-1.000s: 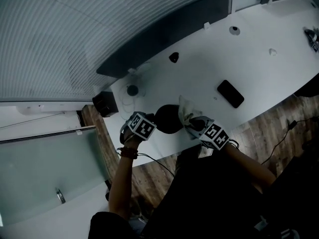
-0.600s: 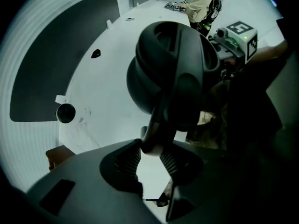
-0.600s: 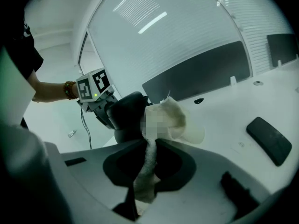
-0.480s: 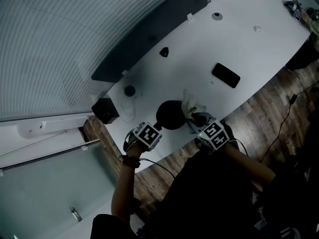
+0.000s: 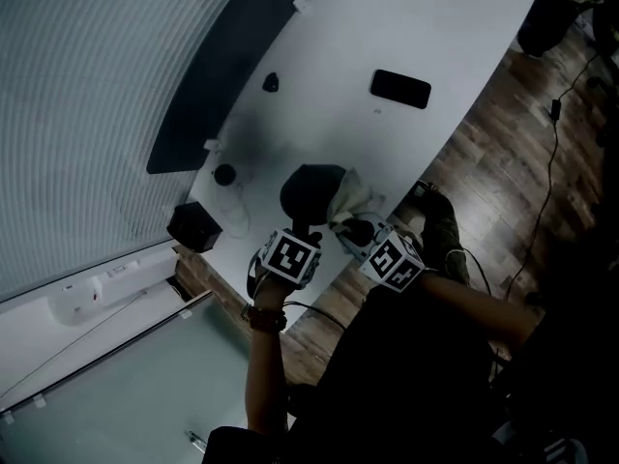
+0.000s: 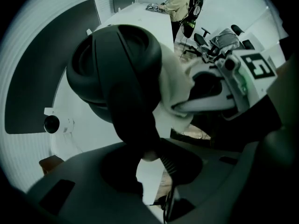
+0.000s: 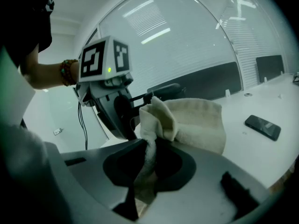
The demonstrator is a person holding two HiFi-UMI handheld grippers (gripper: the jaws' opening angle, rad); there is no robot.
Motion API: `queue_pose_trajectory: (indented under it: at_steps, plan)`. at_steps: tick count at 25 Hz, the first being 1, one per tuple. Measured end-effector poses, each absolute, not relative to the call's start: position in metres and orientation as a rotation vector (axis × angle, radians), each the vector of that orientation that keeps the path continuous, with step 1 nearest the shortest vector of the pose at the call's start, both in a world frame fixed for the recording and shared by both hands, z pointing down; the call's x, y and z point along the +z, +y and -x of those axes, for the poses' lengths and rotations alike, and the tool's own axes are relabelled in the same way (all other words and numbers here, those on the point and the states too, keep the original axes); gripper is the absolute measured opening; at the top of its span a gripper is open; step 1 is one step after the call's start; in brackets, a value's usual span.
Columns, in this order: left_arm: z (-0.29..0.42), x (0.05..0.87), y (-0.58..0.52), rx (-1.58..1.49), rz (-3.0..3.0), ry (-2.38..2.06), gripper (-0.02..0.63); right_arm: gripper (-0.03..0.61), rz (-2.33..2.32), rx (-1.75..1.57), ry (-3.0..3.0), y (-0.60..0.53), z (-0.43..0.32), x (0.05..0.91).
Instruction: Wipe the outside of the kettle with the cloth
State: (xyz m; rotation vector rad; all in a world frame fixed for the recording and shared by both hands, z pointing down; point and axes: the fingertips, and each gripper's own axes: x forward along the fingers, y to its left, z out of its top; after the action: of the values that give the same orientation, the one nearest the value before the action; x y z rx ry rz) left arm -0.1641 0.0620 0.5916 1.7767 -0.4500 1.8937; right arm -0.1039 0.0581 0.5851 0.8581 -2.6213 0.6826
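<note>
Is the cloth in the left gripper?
No, the cloth is pinched in the right gripper; the left gripper grips the kettle handle.

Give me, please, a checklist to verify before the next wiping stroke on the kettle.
1. Left gripper holds the kettle by its handle: ok, the handle runs down between the jaws.
2. Right gripper grips the cloth: ok, a fold is pinched between the jaws.
3. Cloth meets the kettle's side: ok, it appears to lie against the side nearest the right gripper.
4. Kettle rests firmly on the table: cannot tell, its base is hidden.
5. Phone clear of the work: ok, it lies apart, farther along the table.
</note>
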Motion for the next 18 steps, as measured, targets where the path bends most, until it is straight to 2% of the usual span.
queue_pose_trajectory:
  at_steps: [4,9,14,18]
  plan:
    - [0.144,0.593,0.070,1.885,-1.820,-0.448,0.126,0.055,-0.839,0.595,-2.624,0.072,0.139,0.600]
    - [0.141,0.591,0.072,1.841,-1.869,-0.440,0.126,0.055,-0.872,0.469,-2.630,0.073,0.136,0.607]
    - [0.144,0.592,0.074,1.854,-1.884,-0.464,0.126,0.055,-1.079,0.527,-2.508,0.055,0.078,0.639]
    - [0.151,0.593,0.074,1.966,-1.894,-0.459,0.126,0.055,-1.246,0.597,-2.456,-0.005,0.020,0.650]
